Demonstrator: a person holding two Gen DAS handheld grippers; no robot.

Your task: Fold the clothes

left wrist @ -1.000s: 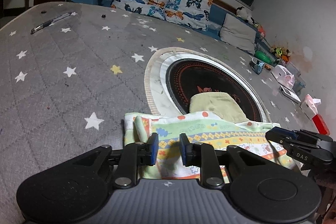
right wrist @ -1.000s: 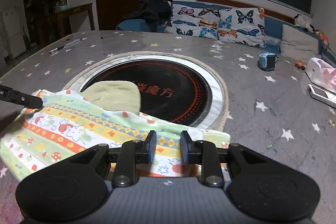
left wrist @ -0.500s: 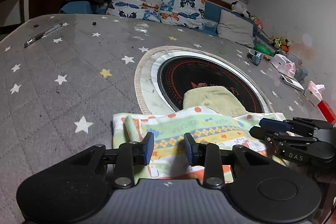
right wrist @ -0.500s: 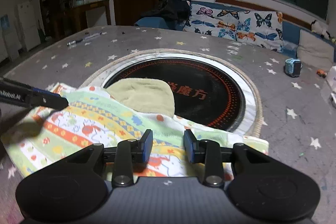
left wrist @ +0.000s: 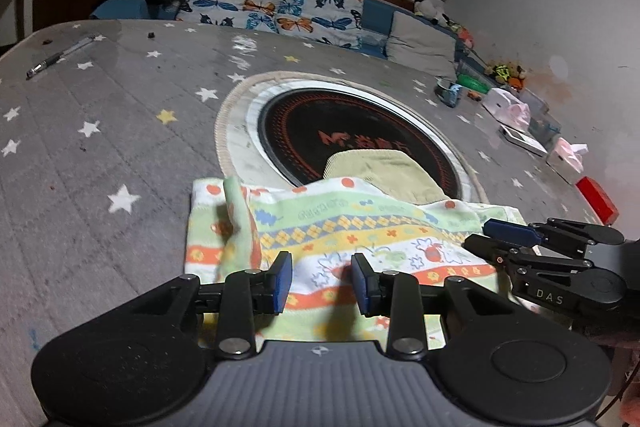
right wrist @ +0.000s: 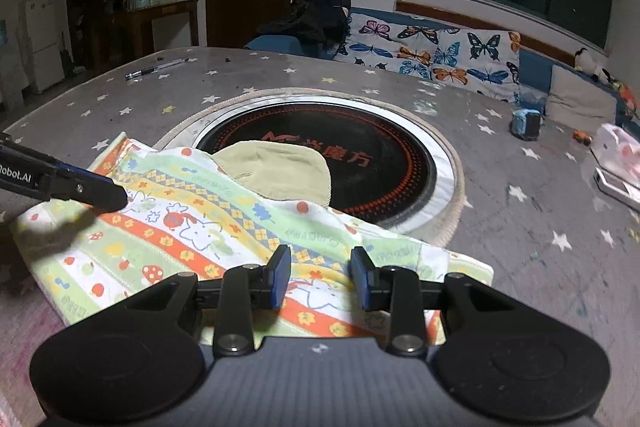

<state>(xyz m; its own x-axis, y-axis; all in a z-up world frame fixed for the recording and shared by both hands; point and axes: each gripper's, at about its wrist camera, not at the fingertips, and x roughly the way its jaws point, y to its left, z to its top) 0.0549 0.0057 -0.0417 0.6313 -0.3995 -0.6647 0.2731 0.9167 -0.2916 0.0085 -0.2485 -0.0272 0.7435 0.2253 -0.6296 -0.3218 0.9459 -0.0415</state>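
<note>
both grippers, left gripper (left wrist: 321, 275) and right gripper (right wrist: 320, 277), are hovering part-open and empty over the printed garment (right wrist: 208, 223); any pinch should be catching one edge layer evenly.

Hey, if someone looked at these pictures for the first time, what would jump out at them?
Probably the bright patterned cloth, spread at the near edge of the star-print table, with both open grippers, left gripper and right gripper, over it. Just behind, a pale green garment pokes onto the round black cooktop, with butterfly cushions beyond.

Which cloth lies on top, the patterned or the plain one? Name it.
The patterned cloth: its colourful striped edge covers the near part of the plain beige cloth, which sticks out from under it onto the black disc.
</note>
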